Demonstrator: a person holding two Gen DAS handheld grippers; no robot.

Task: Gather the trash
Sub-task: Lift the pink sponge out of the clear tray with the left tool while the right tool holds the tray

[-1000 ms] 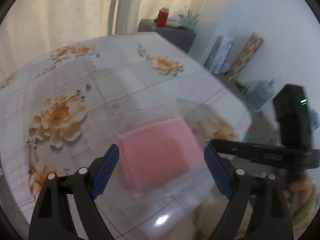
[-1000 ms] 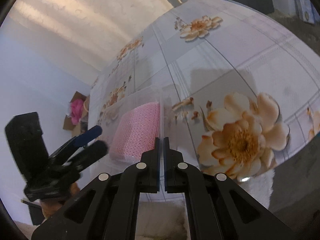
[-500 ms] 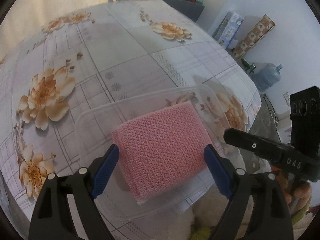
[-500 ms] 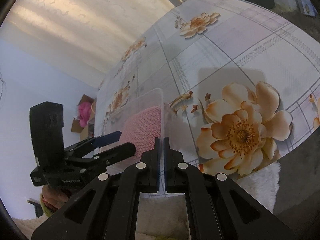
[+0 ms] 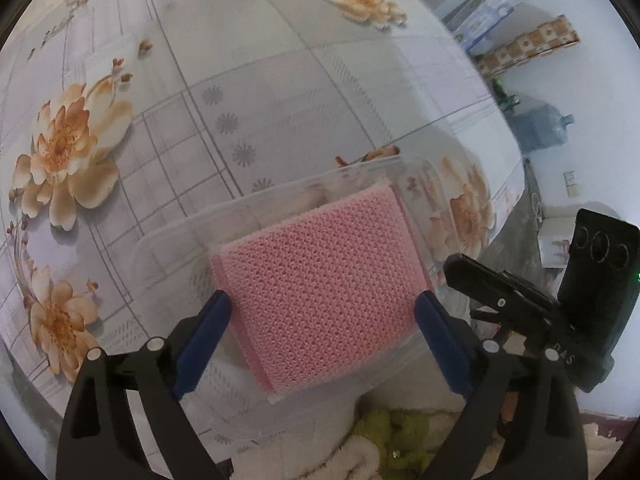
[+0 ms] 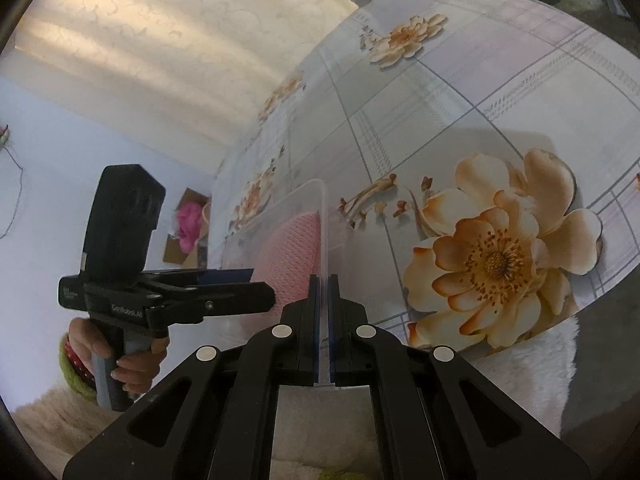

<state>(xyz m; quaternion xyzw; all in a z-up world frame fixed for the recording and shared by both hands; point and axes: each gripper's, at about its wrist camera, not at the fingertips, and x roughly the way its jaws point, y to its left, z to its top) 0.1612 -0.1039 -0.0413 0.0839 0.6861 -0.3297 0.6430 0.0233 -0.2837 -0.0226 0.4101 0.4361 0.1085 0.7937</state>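
Lying in clear tub point(image 5: 280, 216): pink waffle-knit sponge point(image 5: 320, 280), rectangular.

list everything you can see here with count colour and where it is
sponge: 1, pink, inside the clear container
container: 1, clear plastic, at the table's near edge
tablecloth: 1, grey check with orange flowers, covering the table
water jug: 1, blue, on the floor beyond the table
boxes: 2, one blue, one patterned, by the wall
left gripper: 1, black with blue pads, jaws opening, astride the sponge
right gripper: 1, black, shut on the container's wall
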